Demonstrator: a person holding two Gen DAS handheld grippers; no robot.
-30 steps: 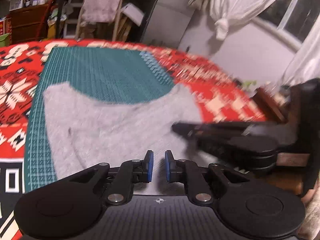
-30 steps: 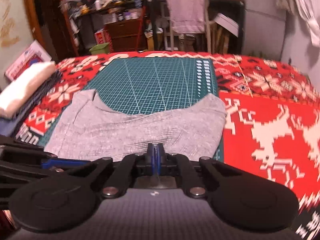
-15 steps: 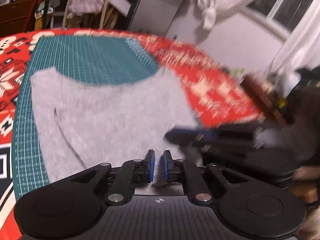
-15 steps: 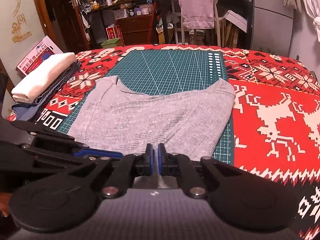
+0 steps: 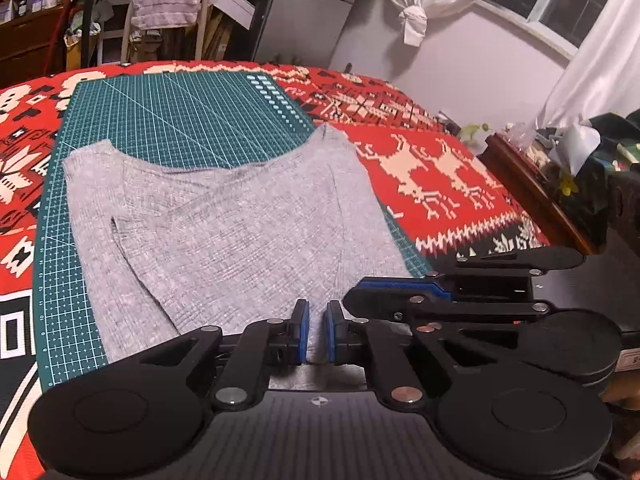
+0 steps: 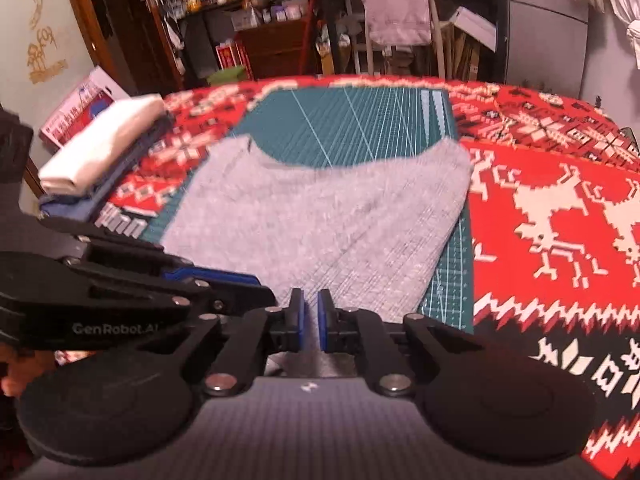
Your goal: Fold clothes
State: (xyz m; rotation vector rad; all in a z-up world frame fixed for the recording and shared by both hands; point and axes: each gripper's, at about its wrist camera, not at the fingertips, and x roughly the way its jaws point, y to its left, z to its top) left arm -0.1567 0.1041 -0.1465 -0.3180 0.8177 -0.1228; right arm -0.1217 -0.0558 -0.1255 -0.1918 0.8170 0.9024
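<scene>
A grey knit garment (image 5: 240, 232) lies flat on a green cutting mat (image 5: 168, 120), filling the frame's centre. At the bottom edge, the left gripper (image 5: 316, 336) and right gripper (image 6: 311, 322) each hold their jaws slightly spread over the garment's near hem.

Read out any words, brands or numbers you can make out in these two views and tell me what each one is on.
"GenRobot.AI": on the side of the left gripper, seen from the right wrist view.
Gold characters on the wall: too blurred to read.
Red and white box print: too blurred.
Green cutting mat ruler marks: numbers too small.
</scene>
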